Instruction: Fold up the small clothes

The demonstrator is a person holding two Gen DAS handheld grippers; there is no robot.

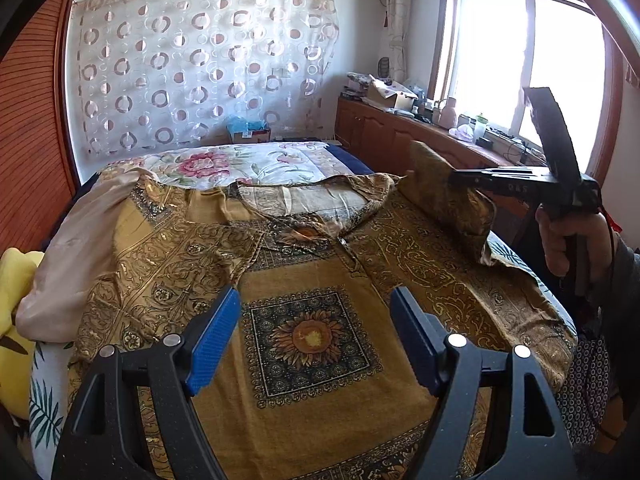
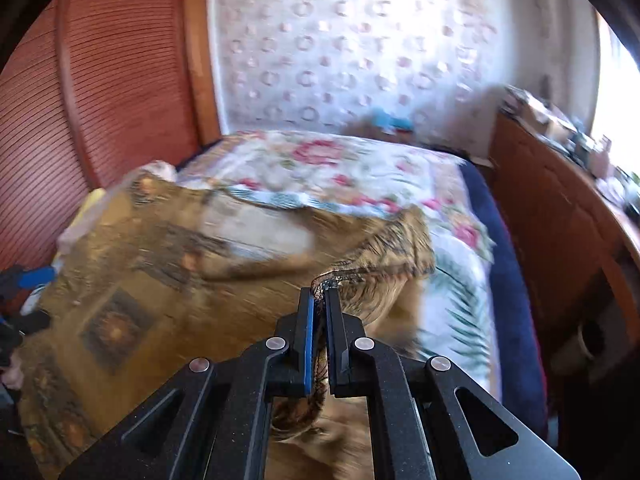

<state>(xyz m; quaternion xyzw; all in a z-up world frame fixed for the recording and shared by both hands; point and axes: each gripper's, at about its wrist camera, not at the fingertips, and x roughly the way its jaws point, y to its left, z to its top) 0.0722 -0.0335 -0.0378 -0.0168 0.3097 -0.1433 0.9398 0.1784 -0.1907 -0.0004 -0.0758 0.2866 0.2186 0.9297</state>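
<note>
A mustard-gold patterned shirt (image 1: pixel 320 264) with a sunflower square lies front-up on the bed, collar away from me. My left gripper (image 1: pixel 316 320) is open and empty, hovering above the shirt's chest. My right gripper (image 2: pixel 319 300) is shut on the edge of the shirt's right sleeve (image 2: pixel 384 256) and holds it lifted off the bed; in the left wrist view it (image 1: pixel 452 178) shows at the right with the sleeve (image 1: pixel 444 188) hanging from it. The right wrist view is motion-blurred. The left sleeve (image 1: pixel 180 248) lies flat.
The bed has a floral sheet (image 1: pixel 248 162) and a dark blue edge (image 2: pixel 508 248). A beige cloth (image 1: pixel 76 248) and a yellow item (image 1: pixel 12 320) lie left of the shirt. A wooden cabinet (image 1: pixel 400 132) with clutter runs under the window. A slatted wooden panel (image 2: pixel 120 80) stands at the left.
</note>
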